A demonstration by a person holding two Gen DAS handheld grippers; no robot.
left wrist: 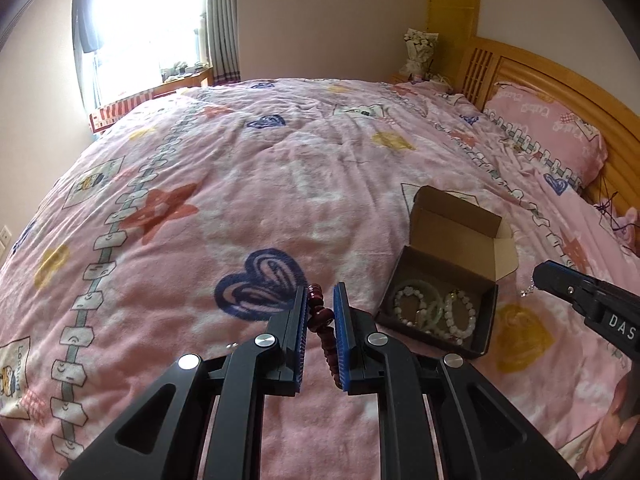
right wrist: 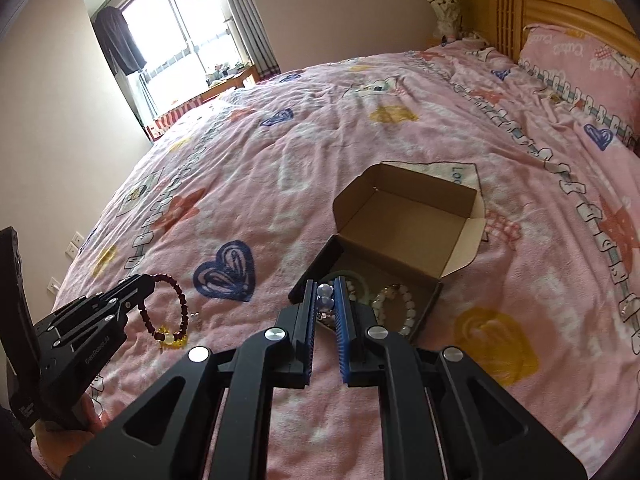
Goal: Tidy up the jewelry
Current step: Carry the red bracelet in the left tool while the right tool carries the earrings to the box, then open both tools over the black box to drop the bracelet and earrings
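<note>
A bed covered by a pink blanket point(left wrist: 280, 184) printed with hearts, stars and little cartoon panels fills both views.

In the left wrist view, the left tool point(left wrist: 320, 304) sits at the lower centre of the frame, its blue-padded fingers pinching a dark red bead bracelet point(left wrist: 323, 320) that runs down between them. To the right of it, in the lower right of the frame, an open cardboard box point(left wrist: 452, 240) rests on the blanket with its lid flap standing up behind it. Inside lie a pale green bangle point(left wrist: 434, 308) and white bead bracelets point(left wrist: 460, 316). The other tool enters at the right edge of this frame, with a fine silver chain dangling at its tip.

In the right wrist view, the right tool point(right wrist: 325, 296) is at the lower centre, just in front of the near left corner of the box point(right wrist: 404, 216). Its fingers are pinching a string of pale bluish beads point(right wrist: 325, 296), two of which show between the pads. At the lower left of this frame the left tool point(right wrist: 140, 282) holds the dark red bracelet point(right wrist: 180, 300) by its upper end, so the loop hangs down over the blanket, with yellowish beads at its bottom. A pillow point(right wrist: 576, 64) lies against the wooden headboard point(right wrist: 560, 8) in the upper right, and a bright window point(right wrist: 188, 40) shows in the upper left.
</note>
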